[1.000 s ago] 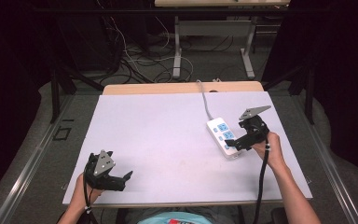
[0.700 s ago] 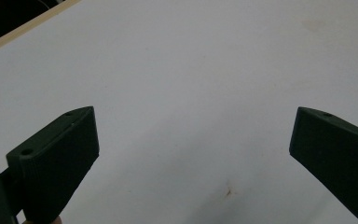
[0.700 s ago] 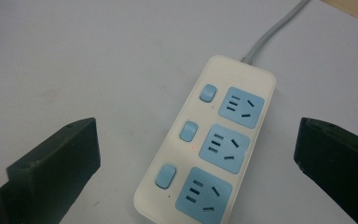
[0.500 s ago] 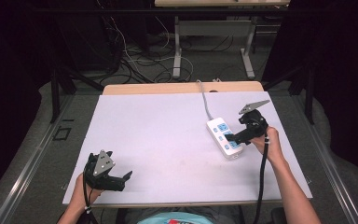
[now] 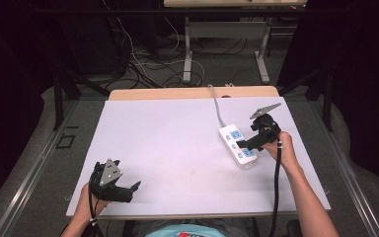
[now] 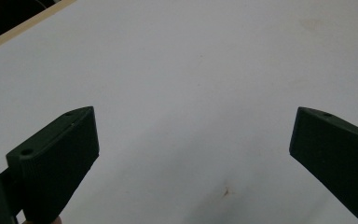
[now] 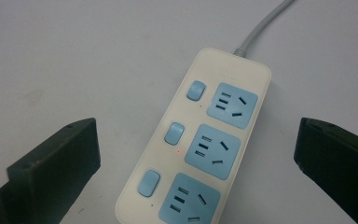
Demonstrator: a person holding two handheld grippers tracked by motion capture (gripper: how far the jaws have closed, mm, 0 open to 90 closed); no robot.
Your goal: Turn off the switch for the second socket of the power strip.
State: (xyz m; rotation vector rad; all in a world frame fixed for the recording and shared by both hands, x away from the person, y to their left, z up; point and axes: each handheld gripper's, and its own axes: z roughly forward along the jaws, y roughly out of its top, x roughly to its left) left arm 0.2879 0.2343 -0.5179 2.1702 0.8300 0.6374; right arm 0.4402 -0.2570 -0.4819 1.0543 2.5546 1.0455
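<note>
The white plastic power strip with three pale-blue sockets and three pale-blue rocker switches (image 5: 238,142) lay on the right half of the white table top (image 5: 168,143), its grey cord (image 5: 217,106) running away toward the far edge. The black right gripper (image 5: 249,144) hovered directly over the strip with its jaws spread wide, one to each side of the casing and touching neither; in the right gripper view a small red light (image 7: 178,151) showed beside the middle switch (image 7: 174,133). The black left gripper (image 5: 128,190) rested near the front left corner of the table, well apart from the strip, its jaws likewise spread over bare surface and holding nothing. The likely intention was to press a switch or to grasp the casing. Risk: with the jaws this wide, a descent might land on a socket face or between switches, and a sideways push could slide the light, unsecured strip across the smooth surface, the cord dragging it askew.
</note>
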